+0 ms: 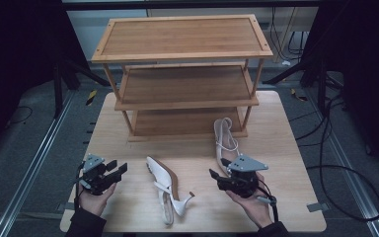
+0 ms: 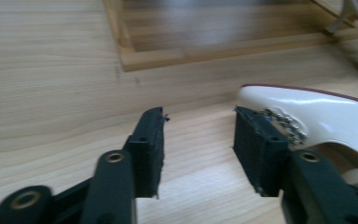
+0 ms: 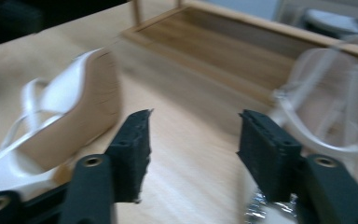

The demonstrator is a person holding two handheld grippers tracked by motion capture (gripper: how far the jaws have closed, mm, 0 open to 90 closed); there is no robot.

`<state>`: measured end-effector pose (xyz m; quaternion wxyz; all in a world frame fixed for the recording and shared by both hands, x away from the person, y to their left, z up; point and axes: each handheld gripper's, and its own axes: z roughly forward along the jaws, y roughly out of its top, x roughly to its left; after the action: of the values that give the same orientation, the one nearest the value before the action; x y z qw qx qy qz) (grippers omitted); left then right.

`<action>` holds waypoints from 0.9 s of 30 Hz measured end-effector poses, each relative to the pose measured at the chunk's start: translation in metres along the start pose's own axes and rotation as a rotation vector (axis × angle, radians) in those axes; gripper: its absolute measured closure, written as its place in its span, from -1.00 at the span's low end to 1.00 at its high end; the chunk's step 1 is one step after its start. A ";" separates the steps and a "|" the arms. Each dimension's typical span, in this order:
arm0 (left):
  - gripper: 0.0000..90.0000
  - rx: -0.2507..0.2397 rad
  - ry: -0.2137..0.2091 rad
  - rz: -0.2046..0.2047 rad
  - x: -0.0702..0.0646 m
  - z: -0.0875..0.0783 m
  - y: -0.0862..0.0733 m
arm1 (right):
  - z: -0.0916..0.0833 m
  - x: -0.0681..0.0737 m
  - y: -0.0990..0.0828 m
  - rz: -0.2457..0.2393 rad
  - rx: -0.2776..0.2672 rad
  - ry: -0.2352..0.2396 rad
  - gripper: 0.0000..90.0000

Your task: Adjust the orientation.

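Note:
Two white slingback heels are on the wooden table [image 1: 286,148]. One shoe [image 1: 165,190] lies on its side at the front middle, toe toward my left gripper [image 1: 118,170]. That gripper is open just left of the toe; in the left gripper view the studded toe [image 2: 317,112] sits beside the right jaw, and nothing is between the fingers [image 2: 198,128]. The second shoe [image 1: 225,140] stands in front of the rack's right leg, its toe hidden behind my right gripper [image 1: 213,175]. The right gripper [image 3: 193,135] is open and empty, with the lying shoe [image 3: 70,107] to its left and the blurred straps [image 3: 326,93] to its right.
A three-shelf bamboo shoe rack [image 1: 182,37] stands at the back of the table, its shelves bare; its bottom shelf [image 2: 214,28] lies just ahead of both grippers. Cables [image 1: 345,173] trail on the floor to the right. Bare tabletop lies between the two shoes.

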<state>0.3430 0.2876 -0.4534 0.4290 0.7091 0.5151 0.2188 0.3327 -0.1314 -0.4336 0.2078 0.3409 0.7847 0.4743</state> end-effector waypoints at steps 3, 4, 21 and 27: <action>0.37 -0.003 -0.033 0.013 -0.008 0.001 0.001 | 0.004 0.010 0.002 -0.016 0.009 0.052 0.28; 0.42 -0.007 -0.046 0.014 -0.011 0.001 0.001 | 0.005 0.013 0.003 -0.017 0.012 0.072 0.33; 0.86 0.035 -0.144 0.079 -0.041 0.013 0.000 | 0.034 0.064 -0.005 -0.108 0.127 0.263 0.97; 0.86 0.041 -0.144 0.086 -0.042 0.014 -0.001 | 0.039 0.065 -0.015 -0.117 0.173 0.267 1.00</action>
<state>0.3374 0.2441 -0.4563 0.4407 0.7530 0.4562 0.1748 0.3086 -0.0654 -0.4654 0.0989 0.2452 0.8618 0.4330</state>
